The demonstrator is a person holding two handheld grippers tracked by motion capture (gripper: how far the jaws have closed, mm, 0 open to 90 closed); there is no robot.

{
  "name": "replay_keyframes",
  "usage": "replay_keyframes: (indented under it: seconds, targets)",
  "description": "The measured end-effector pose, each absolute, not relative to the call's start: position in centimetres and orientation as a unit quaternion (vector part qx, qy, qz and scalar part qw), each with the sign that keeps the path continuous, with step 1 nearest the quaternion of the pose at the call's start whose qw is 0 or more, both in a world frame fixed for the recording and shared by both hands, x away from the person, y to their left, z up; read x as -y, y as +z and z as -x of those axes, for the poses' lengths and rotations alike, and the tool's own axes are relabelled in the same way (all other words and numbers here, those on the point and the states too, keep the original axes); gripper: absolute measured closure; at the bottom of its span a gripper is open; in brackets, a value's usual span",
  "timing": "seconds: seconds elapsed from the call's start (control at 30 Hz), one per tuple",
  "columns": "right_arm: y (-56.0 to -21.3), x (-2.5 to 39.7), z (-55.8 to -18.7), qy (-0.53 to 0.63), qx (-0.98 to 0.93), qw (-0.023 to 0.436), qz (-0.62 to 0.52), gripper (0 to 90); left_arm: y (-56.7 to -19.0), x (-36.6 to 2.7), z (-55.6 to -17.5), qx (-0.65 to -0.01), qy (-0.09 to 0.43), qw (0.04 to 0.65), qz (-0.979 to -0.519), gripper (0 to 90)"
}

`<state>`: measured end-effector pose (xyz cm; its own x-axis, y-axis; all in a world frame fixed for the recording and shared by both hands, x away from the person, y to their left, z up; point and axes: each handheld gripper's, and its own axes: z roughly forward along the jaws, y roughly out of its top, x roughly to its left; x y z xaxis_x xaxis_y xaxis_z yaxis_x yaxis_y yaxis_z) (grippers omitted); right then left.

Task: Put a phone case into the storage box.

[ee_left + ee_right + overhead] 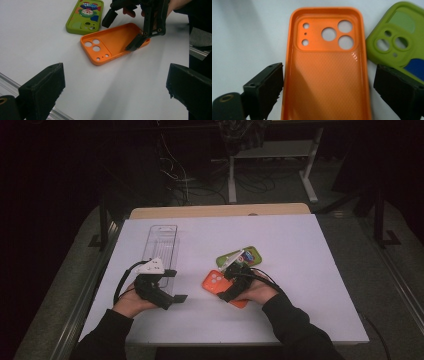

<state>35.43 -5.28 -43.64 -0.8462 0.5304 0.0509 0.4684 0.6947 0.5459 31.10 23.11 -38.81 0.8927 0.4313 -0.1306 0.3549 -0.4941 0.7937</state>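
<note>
Orange phone case (325,75) lies open-side up on the counter (300,270) beside the green case (402,47) — your right claw (325,100) straddles it, jaws wide, gripping nothing; left claw (115,92) open, well apart.

Right tongs (234,281) over orange case (214,282) (green case (239,256) beside).
</note>
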Motion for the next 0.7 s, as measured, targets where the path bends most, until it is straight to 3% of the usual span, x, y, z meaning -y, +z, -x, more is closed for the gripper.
replay_keyframes:
  seconds: [0.7]
  targets:
    - [-44.05,5.24,-34.91,0.267,-0.925,0.066,-0.263,14.9,-38.84,-23.13,-31.14,-0.227,0.047,0.445,-0.865,1.7]
